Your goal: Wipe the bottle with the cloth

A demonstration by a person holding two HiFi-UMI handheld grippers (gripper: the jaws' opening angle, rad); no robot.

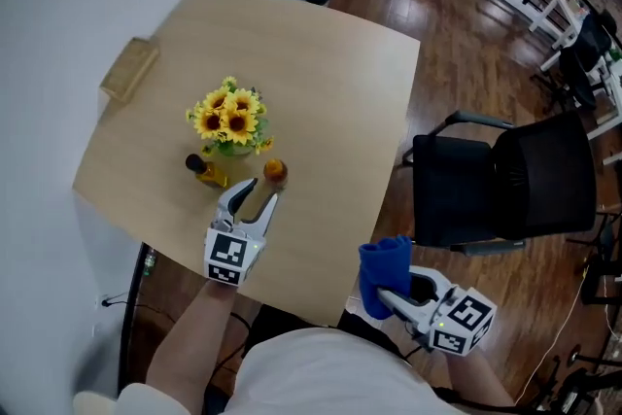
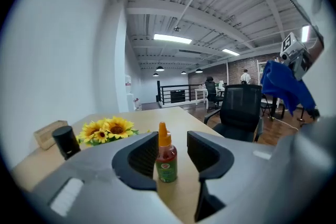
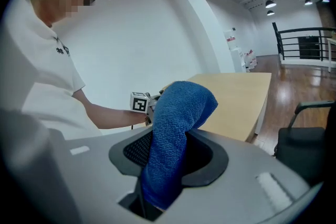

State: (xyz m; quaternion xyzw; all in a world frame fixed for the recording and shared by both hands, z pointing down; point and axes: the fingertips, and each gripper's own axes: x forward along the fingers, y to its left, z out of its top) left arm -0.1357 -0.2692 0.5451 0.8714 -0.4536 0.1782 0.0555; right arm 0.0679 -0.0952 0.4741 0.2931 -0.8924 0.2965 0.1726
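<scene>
- Currently spread apart at the left gripper (image 1: 259, 193), bottle (image 2: 166, 159) upright on the table (image 1: 321, 92) just beyond its tips
- Clamped on the cloth (image 3: 176, 128) at the right gripper (image 1: 403, 293) (off the table edge)
- Might topple the bottle if closed off-centre

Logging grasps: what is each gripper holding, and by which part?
The right gripper pinches the blue cloth near one end. The left gripper holds nothing, jaws apart.
</scene>
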